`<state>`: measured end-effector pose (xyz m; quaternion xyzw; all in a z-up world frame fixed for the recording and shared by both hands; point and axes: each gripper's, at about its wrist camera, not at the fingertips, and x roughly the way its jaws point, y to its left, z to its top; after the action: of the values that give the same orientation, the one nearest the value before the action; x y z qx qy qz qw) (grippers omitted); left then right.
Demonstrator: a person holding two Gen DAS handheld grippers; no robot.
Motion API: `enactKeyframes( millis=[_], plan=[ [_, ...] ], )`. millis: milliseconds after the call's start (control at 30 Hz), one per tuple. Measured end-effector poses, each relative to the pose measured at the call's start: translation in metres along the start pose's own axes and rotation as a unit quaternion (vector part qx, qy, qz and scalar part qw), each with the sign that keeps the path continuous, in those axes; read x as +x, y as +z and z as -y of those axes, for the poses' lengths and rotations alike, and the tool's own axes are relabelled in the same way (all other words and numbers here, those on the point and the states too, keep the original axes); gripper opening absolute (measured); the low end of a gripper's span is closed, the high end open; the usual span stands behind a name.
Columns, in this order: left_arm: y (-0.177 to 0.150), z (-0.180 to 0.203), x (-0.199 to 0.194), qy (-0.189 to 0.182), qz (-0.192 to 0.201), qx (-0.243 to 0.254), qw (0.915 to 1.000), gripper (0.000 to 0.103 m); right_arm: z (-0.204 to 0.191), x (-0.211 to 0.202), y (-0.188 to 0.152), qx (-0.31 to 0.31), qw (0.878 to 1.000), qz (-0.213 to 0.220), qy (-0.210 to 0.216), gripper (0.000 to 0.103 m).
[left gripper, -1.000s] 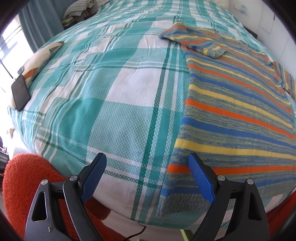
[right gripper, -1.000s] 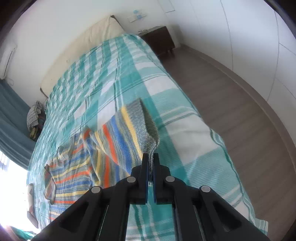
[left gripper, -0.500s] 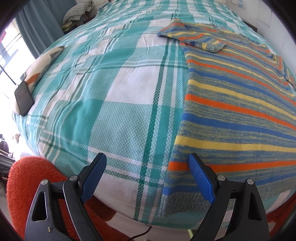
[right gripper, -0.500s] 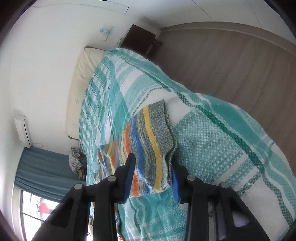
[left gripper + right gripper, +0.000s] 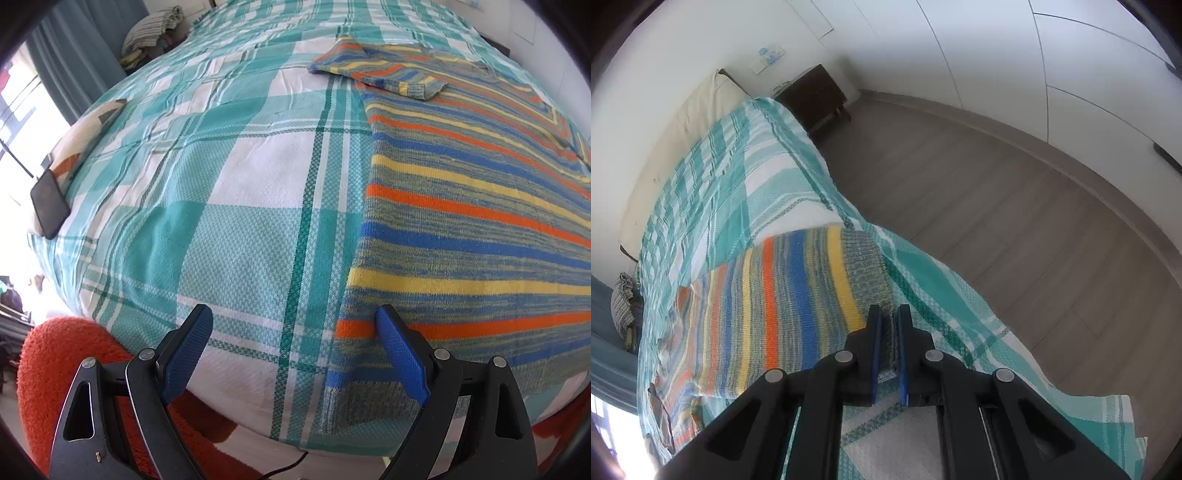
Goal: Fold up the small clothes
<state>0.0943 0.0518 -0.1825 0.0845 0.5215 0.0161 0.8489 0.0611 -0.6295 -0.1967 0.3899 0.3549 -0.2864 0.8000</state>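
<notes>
Left tongs (image 5: 293, 328) are spread wide above the near edge of the bed (image 5: 236, 206); the right blue pad (image 5: 400, 354) lies over the corner of the striped sweater (image 5: 480, 229), which is flat on the plaid cover. A phone (image 5: 50, 205) lies at the far left edge of the bed. Right tongs (image 5: 887, 325) are pressed together and pinch the grey hem of the sweater (image 5: 783, 295) near the bed edge, beside the wooden floor (image 5: 1015, 221).
</notes>
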Motion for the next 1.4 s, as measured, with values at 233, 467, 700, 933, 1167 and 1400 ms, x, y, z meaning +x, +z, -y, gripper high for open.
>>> enactKeyframes(
  millis=[233, 467, 700, 933, 1167, 1400],
  plan=[
    [0.001, 0.001, 0.002, -0.001, 0.003, 0.001, 1.0, 0.091, -0.019, -0.053, -0.018, -0.064, 0.998, 0.017, 0.022, 0.049],
    [-0.001, 0.006, -0.002, 0.006, 0.011, 0.014, 0.9998, 0.091, -0.139, 0.0, -0.098, -0.16, 0.945, -0.165, 0.233, 0.049],
    [-0.003, -0.006, 0.0, -0.003, -0.004, -0.007, 1.0, 0.091, -0.179, 0.039, -0.119, -0.171, 0.949, -0.159, 0.21, 0.005],
    [-0.003, 0.002, 0.001, 0.004, -0.001, 0.012, 0.9999, 0.091, -0.175, 0.033, -0.124, -0.196, 0.96, -0.142, 0.14, 0.007],
    [-0.005, 0.0, -0.008, -0.003, 0.017, 0.012, 0.9998, 0.091, -0.185, -0.036, -0.15, -0.301, 0.944, -0.085, 0.105, 0.047],
    [-0.005, 0.007, -0.013, 0.005, 0.013, 0.031, 0.9994, 0.091, -0.176, -0.092, -0.243, -0.399, 0.881, -0.175, 0.184, 0.054]
  ],
)
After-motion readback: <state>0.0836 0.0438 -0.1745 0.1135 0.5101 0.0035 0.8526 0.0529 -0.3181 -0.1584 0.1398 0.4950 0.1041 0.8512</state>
